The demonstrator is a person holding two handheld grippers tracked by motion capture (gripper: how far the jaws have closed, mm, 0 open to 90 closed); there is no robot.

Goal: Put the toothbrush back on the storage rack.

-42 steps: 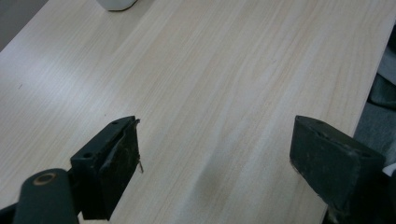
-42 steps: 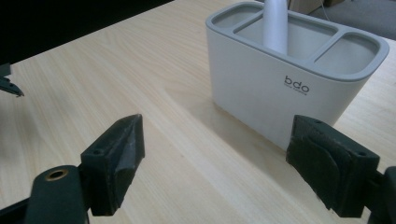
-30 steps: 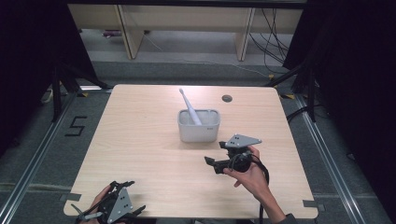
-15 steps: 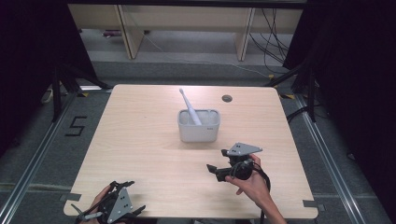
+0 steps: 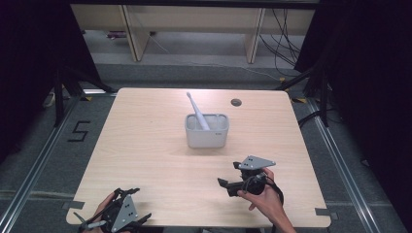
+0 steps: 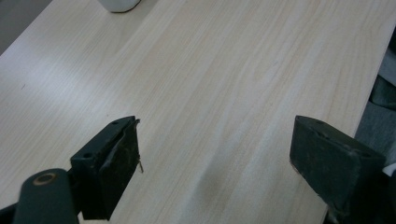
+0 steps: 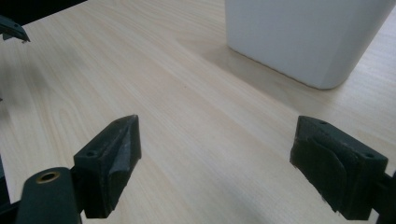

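A white tub [image 5: 206,131] stands slightly behind the centre of the pale wooden table [image 5: 145,145], holding a white toothbrush [image 5: 197,110] that leans up and to the left out of it. The right gripper [image 5: 232,187], near the tub at the front right, and the left gripper [image 5: 127,208], well apart at the front left corner, both hold their jaws wide apart over bare wood, gripping nothing. Around the table lie grey floor [image 5: 39,160], a taped "5" [image 5: 80,131], cables [image 5: 286,29] and pale shelving [image 5: 194,24].

The high view looks down on the whole table [image 5: 145,145]; both gripper views skim it closely, sharing the white bin [image 7: 303,37].
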